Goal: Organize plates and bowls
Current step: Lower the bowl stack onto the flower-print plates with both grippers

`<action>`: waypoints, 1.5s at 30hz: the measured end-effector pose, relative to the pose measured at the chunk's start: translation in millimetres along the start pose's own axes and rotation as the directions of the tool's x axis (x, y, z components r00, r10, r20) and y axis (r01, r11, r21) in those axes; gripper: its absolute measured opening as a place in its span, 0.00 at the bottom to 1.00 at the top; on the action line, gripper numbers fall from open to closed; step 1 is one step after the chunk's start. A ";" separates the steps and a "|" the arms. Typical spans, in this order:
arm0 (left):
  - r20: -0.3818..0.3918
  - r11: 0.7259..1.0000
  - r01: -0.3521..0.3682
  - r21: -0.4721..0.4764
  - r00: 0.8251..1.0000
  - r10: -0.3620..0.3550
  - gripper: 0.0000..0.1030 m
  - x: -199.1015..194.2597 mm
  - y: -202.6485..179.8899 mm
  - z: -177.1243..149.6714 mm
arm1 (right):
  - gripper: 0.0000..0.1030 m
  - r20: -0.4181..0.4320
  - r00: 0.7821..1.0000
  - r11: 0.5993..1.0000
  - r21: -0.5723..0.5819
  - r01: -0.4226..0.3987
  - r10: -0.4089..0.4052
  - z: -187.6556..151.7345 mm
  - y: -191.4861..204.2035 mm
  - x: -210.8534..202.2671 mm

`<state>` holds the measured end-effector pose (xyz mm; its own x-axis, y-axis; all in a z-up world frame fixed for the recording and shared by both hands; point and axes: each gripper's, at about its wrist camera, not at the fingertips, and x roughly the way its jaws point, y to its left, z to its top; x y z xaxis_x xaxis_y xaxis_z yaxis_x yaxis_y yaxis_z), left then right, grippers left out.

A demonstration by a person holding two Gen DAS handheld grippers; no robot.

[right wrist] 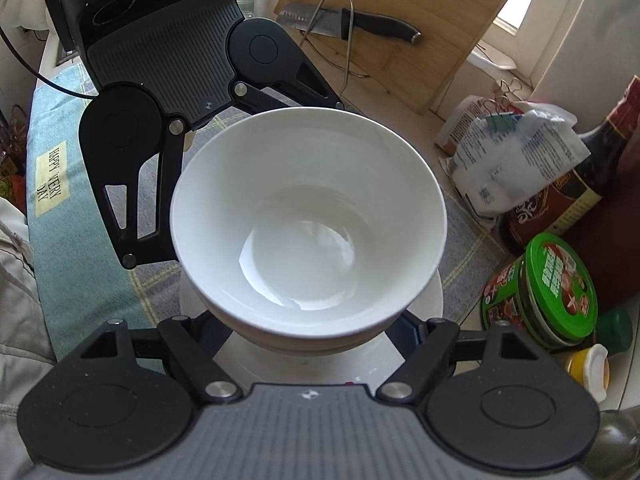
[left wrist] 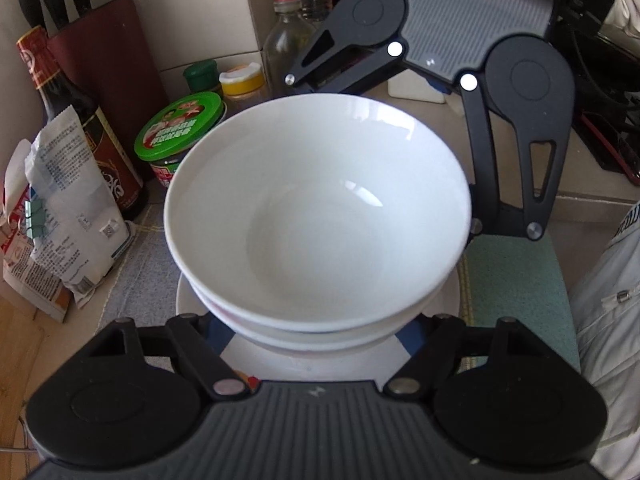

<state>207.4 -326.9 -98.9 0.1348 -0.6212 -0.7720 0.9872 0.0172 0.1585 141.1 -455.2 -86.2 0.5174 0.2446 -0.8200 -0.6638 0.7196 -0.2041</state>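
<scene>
Item: stack of white bowls [left wrist: 316, 216] on a white plate [left wrist: 320, 364], carried between my two grippers.

Left gripper [left wrist: 320, 332]: jaws partly apart, closed on the near edge of the plate; blue-taped fingers [left wrist: 218, 334] disappear under the lowest bowl. The stack sits directly ahead of it, filling the middle of its view.

Right gripper [right wrist: 316, 334]: on the opposite side of the same plate [right wrist: 316, 364], jaws narrowed onto its rim, the bowls [right wrist: 308, 212] just ahead of the fingers (the pads themselves are hidden beneath the stack).

Surroundings: a grey-and-teal checked cloth [left wrist: 516, 276] lies below the plate. To one side stand a green-lidded jar [left wrist: 180, 128], a dark sauce bottle [left wrist: 80, 120], a white paper bag [left wrist: 76, 208] and a knife block [left wrist: 108, 52]. A wooden cutting board [right wrist: 404, 24] with a knife [right wrist: 360, 20] leans further back.
</scene>
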 end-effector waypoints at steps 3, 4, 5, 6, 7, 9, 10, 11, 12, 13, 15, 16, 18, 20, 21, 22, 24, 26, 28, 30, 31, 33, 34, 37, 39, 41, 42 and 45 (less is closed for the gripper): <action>-0.009 1.000 0.006 -0.005 1.000 -0.006 0.77 4.8 3.0 0.5 | 0.82 -0.005 1.000 1.000 0.014 -0.011 0.011 -2.6 -6.4 4.6; -0.013 1.000 0.006 -0.007 1.000 -0.006 0.77 6.4 3.9 0.8 | 0.82 -0.007 1.000 1.000 0.016 -0.013 0.013 -2.1 -9.5 7.7; -0.016 1.000 0.008 -0.009 1.000 -0.009 0.77 7.7 4.5 0.6 | 0.82 -0.009 1.000 1.000 0.019 -0.016 0.016 -2.7 -10.9 9.0; -0.018 1.000 0.013 -0.014 1.000 -0.013 0.77 8.6 5.2 0.3 | 0.82 -0.011 1.000 1.000 0.023 -0.021 0.021 -2.7 -12.2 11.0; -0.019 1.000 0.016 -0.017 1.000 -0.016 0.77 8.9 5.3 -0.1 | 0.82 -0.012 1.000 0.999 0.027 -0.027 0.027 -3.0 -13.8 12.3; -0.020 1.000 0.019 -0.019 1.000 -0.020 0.77 9.6 6.0 -0.2 | 0.82 -0.014 0.999 0.999 0.035 -0.037 0.038 -3.8 -16.2 13.5; -0.021 1.000 0.018 -0.016 1.000 -0.019 0.77 9.7 6.0 -0.3 | 0.82 -0.013 0.999 0.998 0.038 -0.040 0.041 -4.6 -15.8 13.1; -0.023 1.000 0.020 -0.016 1.000 -0.020 0.77 10.0 6.7 -0.1 | 0.82 -0.014 0.999 0.998 0.040 -0.042 0.043 -4.6 -17.3 14.4; -0.025 1.000 0.022 -0.018 0.999 -0.023 0.77 10.5 7.6 0.0 | 0.82 -0.014 0.999 0.998 0.045 -0.045 0.045 -4.6 -18.4 15.2; -0.026 1.000 0.022 -0.020 0.999 -0.023 0.77 10.7 7.9 -0.2 | 0.82 -0.014 0.999 0.998 0.049 -0.046 0.047 -4.8 -19.0 15.6; -0.029 0.999 0.024 -0.021 0.999 -0.025 0.77 11.2 8.5 -0.1 | 0.81 -0.015 0.999 0.998 0.051 -0.048 0.049 -5.4 -19.3 16.1; -0.031 0.999 0.025 -0.023 0.999 -0.026 0.77 11.8 8.8 -0.2 | 0.81 -0.016 0.998 0.997 0.054 -0.052 0.053 -5.7 -19.6 16.5; -0.034 0.999 0.027 -0.025 0.999 -0.028 0.77 13.0 8.8 -0.7 | 0.81 -0.018 0.998 0.997 0.059 -0.058 0.060 -6.3 -20.6 18.2; -0.039 0.999 0.027 -0.028 0.999 -0.028 0.77 14.8 8.4 -1.1 | 0.81 -0.022 0.998 0.996 0.065 -0.064 0.066 -6.9 -21.3 20.3; -0.041 0.999 0.026 -0.025 0.999 -0.027 0.77 15.3 7.9 -1.5 | 0.81 -0.024 0.998 0.996 0.065 -0.065 0.066 -7.2 -21.1 21.3; -0.044 0.999 0.026 -0.027 0.999 -0.028 0.77 16.2 8.0 -1.5 | 0.81 -0.025 0.997 0.996 0.066 -0.066 0.068 -7.4 -21.2 22.4; -0.045 0.999 0.029 -0.031 0.999 -0.031 0.77 17.0 8.9 -2.8 | 0.81 -0.026 0.997 0.995 0.072 -0.067 0.069 -7.4 -21.1 24.3; -0.041 0.999 0.031 -0.037 0.999 -0.033 0.77 16.4 10.2 -3.3 | 0.81 -0.023 0.997 0.995 0.075 -0.068 0.070 -7.5 -21.5 24.9; -0.039 0.999 0.030 -0.039 0.999 -0.031 0.77 16.0 10.5 -3.1 | 0.81 -0.024 0.997 0.995 0.078 -0.068 0.070 -7.8 -21.8 26.4; -0.037 0.999 0.030 -0.040 0.999 -0.032 0.77 15.7 10.9 -3.8 | 0.82 -0.024 0.997 0.995 0.080 -0.068 0.070 -7.8 -21.9 27.2; -0.033 0.998 0.032 -0.046 0.999 -0.034 0.77 15.4 11.5 -4.7 | 0.82 -0.023 0.997 0.995 0.078 -0.065 0.067 -7.8 -21.4 27.3; -0.021 0.999 0.017 -0.035 1.000 -0.018 0.79 13.6 8.9 -6.0 | 0.82 -0.023 0.998 0.995 0.079 -0.062 0.064 -7.7 -21.7 27.0; -0.011 1.000 -0.009 -0.010 1.000 0.009 0.82 13.0 4.7 -6.3 | 0.85 -0.022 0.998 0.995 0.080 -0.063 0.065 -7.6 -22.1 27.2; -0.007 0.999 -0.039 0.029 0.999 0.039 0.88 13.0 -3.6 -5.1 | 0.96 -0.018 0.998 0.995 0.080 -0.065 0.066 -7.1 -20.8 28.5; 0.004 0.999 -0.039 0.005 0.999 0.039 0.88 10.3 -2.1 -5.5 | 0.96 -0.017 0.998 0.996 0.064 -0.054 0.055 -6.7 -17.3 28.0; 0.010 0.998 -0.052 -0.030 0.999 0.053 0.91 6.3 0.9 -7.8 | 0.97 -0.017 0.999 0.997 0.060 -0.047 0.048 -7.5 -15.4 26.4; 0.010 0.997 -0.057 -0.049 0.998 0.057 0.91 4.4 2.3 -10.2 | 0.97 -0.017 0.999 0.997 0.062 -0.042 0.044 -8.6 -15.1 25.2; 0.014 0.988 -0.099 -0.120 0.995 0.101 0.93 -1.9 3.5 -20.7 | 0.98 -0.018 1.000 0.997 0.078 -0.024 0.026 -13.6 -14.8 20.9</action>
<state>212.3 -309.5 -109.6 0.2330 -0.6273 -0.7431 0.9721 0.1723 0.1593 154.4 -469.6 -107.6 0.4902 0.2514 -0.8346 -0.6320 0.7619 -0.1417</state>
